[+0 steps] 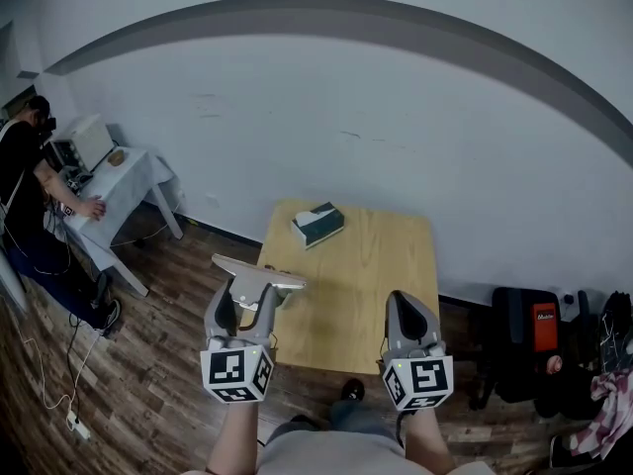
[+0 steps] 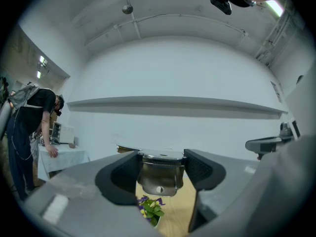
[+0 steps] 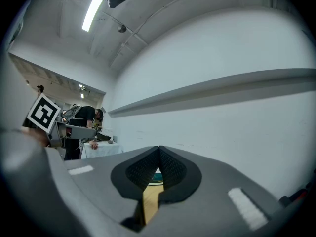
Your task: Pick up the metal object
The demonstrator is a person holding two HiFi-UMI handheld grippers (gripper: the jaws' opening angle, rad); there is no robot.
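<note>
The wooden table (image 1: 386, 265) is seen at the centre of the frame. At lower left, the left gripper (image 1: 247, 300) is clamped on the metal object (image 1: 259, 271), which is held over the table's left edge. At lower right, the right gripper (image 1: 407, 310) is clenched on nothing. A box (image 1: 317, 224) is set at the table's far edge.

1. Right claw (image 3: 158, 149) is pinched shut at the tips, nothing in it.
2. Peeking through the gap under the tips: a strip of wooden surface (image 3: 150, 201) with a teal box (image 3: 156, 178) on it.
3. Far left there's the left claw's marker cube (image 3: 43, 113), plus a person (image 3: 86, 117) in black leaning over a white surface (image 3: 101, 149).
</note>
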